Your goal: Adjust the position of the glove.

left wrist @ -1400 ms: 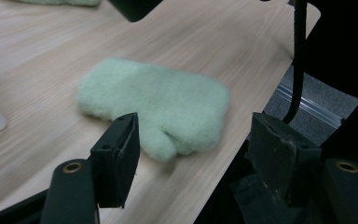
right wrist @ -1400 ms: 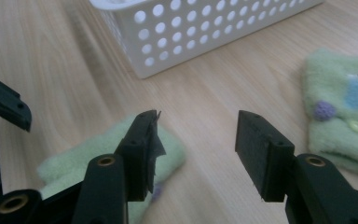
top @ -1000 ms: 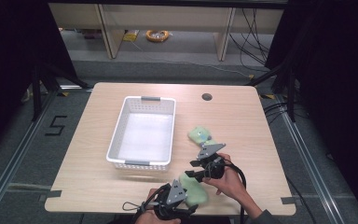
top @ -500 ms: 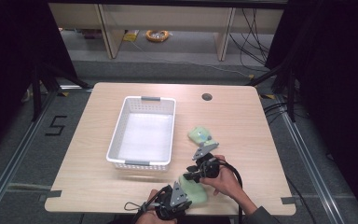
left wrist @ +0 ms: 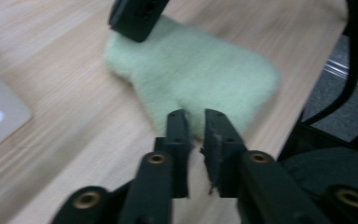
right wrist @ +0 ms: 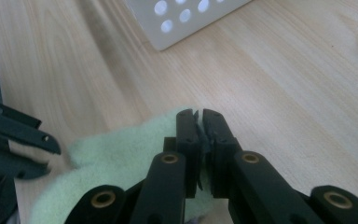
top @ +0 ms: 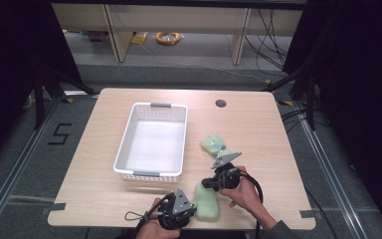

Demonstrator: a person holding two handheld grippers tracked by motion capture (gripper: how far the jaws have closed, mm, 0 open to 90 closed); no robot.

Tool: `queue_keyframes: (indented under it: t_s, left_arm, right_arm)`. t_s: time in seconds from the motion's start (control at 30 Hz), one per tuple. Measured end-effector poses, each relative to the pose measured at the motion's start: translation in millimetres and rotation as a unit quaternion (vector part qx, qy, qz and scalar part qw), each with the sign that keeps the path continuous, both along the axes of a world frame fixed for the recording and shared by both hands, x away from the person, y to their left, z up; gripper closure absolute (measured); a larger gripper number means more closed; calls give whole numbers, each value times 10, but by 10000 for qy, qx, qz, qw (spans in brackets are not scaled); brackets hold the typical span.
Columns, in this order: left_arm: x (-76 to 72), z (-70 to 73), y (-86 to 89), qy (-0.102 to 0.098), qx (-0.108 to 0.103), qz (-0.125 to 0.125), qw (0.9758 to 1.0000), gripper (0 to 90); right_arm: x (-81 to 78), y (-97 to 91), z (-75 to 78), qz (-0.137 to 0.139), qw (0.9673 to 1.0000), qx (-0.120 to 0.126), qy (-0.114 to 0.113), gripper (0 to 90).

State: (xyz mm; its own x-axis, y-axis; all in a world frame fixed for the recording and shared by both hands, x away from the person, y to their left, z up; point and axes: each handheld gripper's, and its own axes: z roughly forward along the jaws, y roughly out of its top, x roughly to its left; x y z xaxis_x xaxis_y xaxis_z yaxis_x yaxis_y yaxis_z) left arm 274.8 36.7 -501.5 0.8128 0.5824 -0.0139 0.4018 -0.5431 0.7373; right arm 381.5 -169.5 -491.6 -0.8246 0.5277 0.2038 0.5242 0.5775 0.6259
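A pale green fuzzy cloth piece (top: 206, 200) lies near the table's front edge. My left gripper (top: 193, 208) meets it from the near left. Its jaws have just been closing and now pinch the cloth's near edge (left wrist: 191, 84). My right gripper (top: 206, 183) comes in from the far side. Its jaws have also just been closing and are shut on the cloth's rim (right wrist: 121, 154). A second green fuzzy piece (top: 213, 144) lies farther back, right of the white basket (top: 129, 134).
The basket is perforated and stands left of centre; its corner (right wrist: 182, 21) is close ahead of the right gripper. A round cable hole (top: 221, 103) sits at the back of the table. The table's front edge runs just behind the left gripper.
Both hands have stayed almost in place over the near green piece. The right gripper has dipped slightly toward it, and both sets of jaws have closed on the cloth.
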Motion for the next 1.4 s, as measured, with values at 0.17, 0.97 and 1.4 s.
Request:
queue_keyframes:
  t_s: [0.17,0.97,1.4]
  left_arm:
    - [-68,-2,-85,22,-56,-83,9999,639]
    - [142,12,-19,-64,220,-49,9997,783]
    - [350,23,-145,-70,167,-197,9996,794]
  right_arm:
    - [12,-9,-28,-18,9999,58,120,863]
    - [-146,-248,92,-539,9963,566,345,866]
    - [-527,-591,67,-1025,9917,732,270,871]
